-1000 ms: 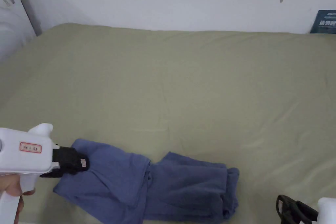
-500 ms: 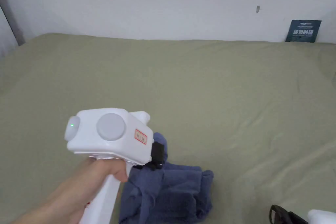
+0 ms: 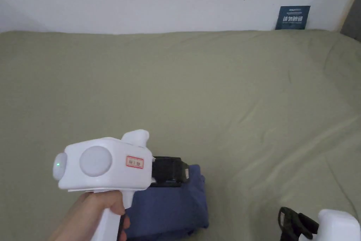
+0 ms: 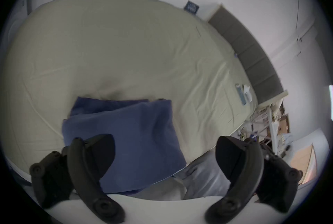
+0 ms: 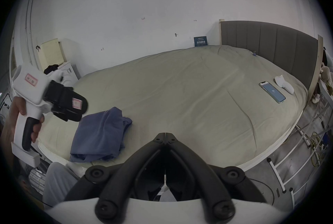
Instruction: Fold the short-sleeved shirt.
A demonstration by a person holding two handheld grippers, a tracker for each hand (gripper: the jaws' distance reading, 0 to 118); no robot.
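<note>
The blue short-sleeved shirt [image 3: 172, 210] lies folded into a compact rectangle at the near edge of the bed. The left gripper [image 3: 183, 173], held in a hand, hovers just above the shirt's far edge. In the left gripper view its jaws stand wide apart over the shirt [image 4: 126, 136], holding nothing, so the left gripper [image 4: 164, 143] is open. The right gripper [image 3: 287, 222] sits low at the near right, away from the shirt. In the right gripper view the right gripper [image 5: 164, 135] is shut with nothing between its jaws, and the shirt [image 5: 100, 134] and left gripper [image 5: 82, 107] lie to its left.
The bed [image 3: 218, 90] has an olive-green sheet and stands against a white wall. A phone [image 5: 272, 92] and a white object [image 5: 284, 83] lie near the grey headboard [image 5: 270, 44] at the right. A dark blue sign [image 3: 292, 17] leans against the wall.
The left gripper carried the shirt's left end up and over to the right, laid it on the rest and let go. The shirt is now a compact bundle. The head camera has shifted.
</note>
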